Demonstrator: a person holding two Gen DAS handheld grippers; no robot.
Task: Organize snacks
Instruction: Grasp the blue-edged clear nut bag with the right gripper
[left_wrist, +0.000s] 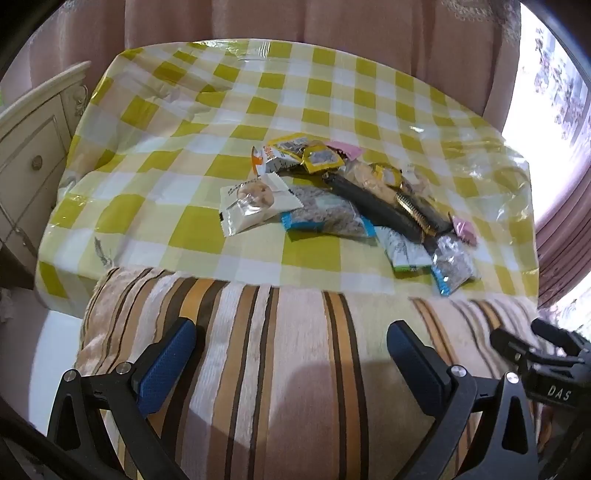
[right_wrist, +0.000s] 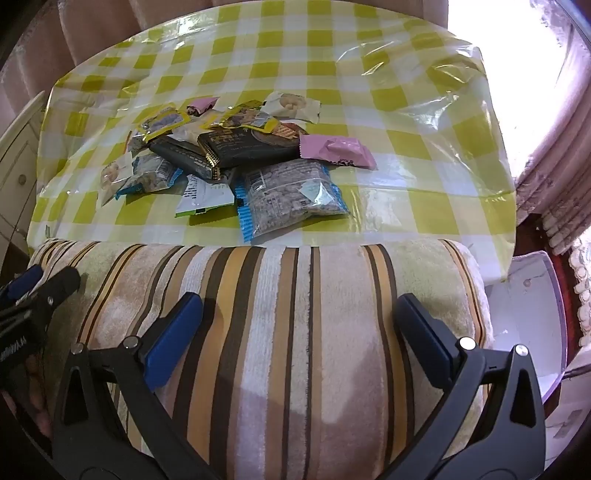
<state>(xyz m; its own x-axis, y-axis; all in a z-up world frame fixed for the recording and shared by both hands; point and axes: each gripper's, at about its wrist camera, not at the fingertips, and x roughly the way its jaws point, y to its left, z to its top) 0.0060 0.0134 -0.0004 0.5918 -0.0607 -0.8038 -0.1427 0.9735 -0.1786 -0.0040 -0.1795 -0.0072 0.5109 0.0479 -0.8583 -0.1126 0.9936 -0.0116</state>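
Blue rubber pads line the black jaws of both grippers, and both sets stand spread as wide as they go with nothing between them. The left gripper (left_wrist: 291, 347) hovers above a plush cushion striped in cream, tan and brown (left_wrist: 280, 369), touching nothing, and the right gripper (right_wrist: 299, 317) hangs over the same cushion beside it, also free of any contact. Past the cushion's far edge, a heap of small snack packets (right_wrist: 229, 155) lies near the middle of the table under a yellow-and-white checked plastic cloth (right_wrist: 406, 122). The heap stretches crosswise over the table, its long axis running from the far left toward the near right in the left wrist view. Within it, a long black packet with a gold serrated end (right_wrist: 243, 147) lies slanted on top, its gold edge pointing toward the near left in the right wrist view. A clear bag of brown nuts with blue ends (right_wrist: 291, 199) rests flat at the near edge, closest to the right gripper, its length running left to right. A pink wrapped packet (right_wrist: 336, 151) lies just behind it, touching the black one. A white packet showing round biscuits (left_wrist: 255, 206) sits at the heap's left end. A cream cabinet with a round knob (left_wrist: 33, 158) stands left of the table.
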